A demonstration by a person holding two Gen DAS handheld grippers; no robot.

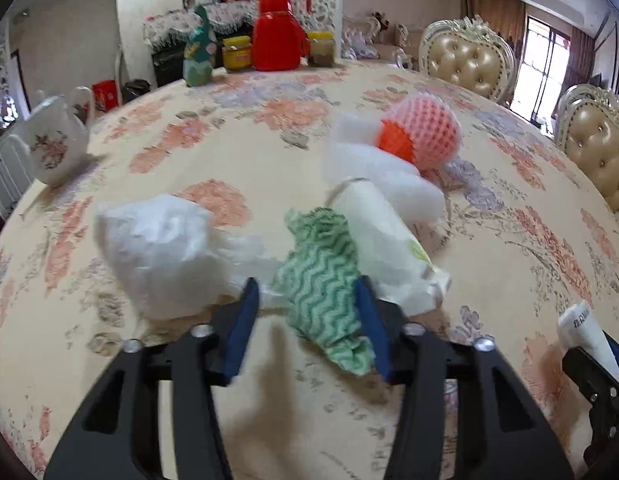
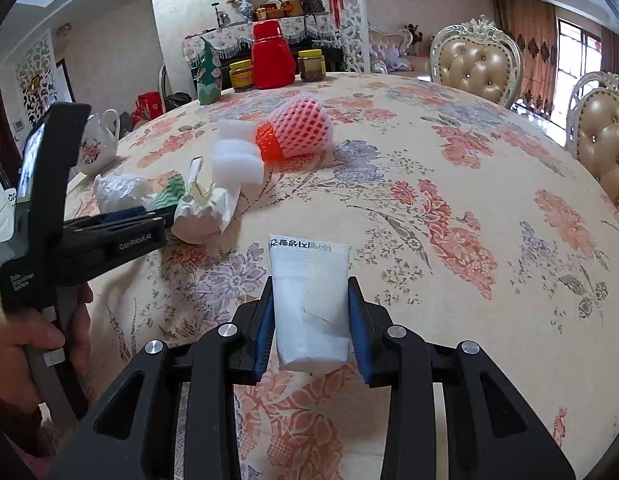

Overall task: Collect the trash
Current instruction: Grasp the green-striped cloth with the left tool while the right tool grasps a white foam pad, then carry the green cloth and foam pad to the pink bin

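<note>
The left gripper [image 1: 307, 320] reaches down over a cluster of trash on the floral-clothed desk [image 1: 509, 248], and a crumpled green-and-white zigzag cloth [image 1: 325, 292] lies between its blue fingers [image 1: 245, 320]. The cloth touches the right-hand finger, while a gap shows beside the left-hand one, so whether the fingers actually clamp it cannot be told. Just left of the cloth sits a crumpled white plastic bag [image 1: 165, 248]; just right of it lies a rolled white paper packet [image 1: 385, 248] with a small green print. Farther off are a piece of white foam wrap [image 1: 381, 172] and, touching it, a pink foam fruit net [image 1: 425, 136] with an orange object in its mouth. The right gripper [image 2: 311, 312] is clenched on a flat white tube [image 2: 309, 300], with printed characters along its far end, held above the desk well to the right of the cluster; both pads press its sides. In the right wrist view a person's hand [image 2: 37, 332] grips the handle of the left tool at the left edge. At the far edge of the desk stand a red thermos jug [image 2: 271, 56], two yellow-lidded jars [image 2: 241, 76] and a green bag [image 2: 209, 76]; a white floral teapot [image 1: 53, 140] sits at the far left. Cream padded chairs [image 2: 475, 68] stand along the right side.
</note>
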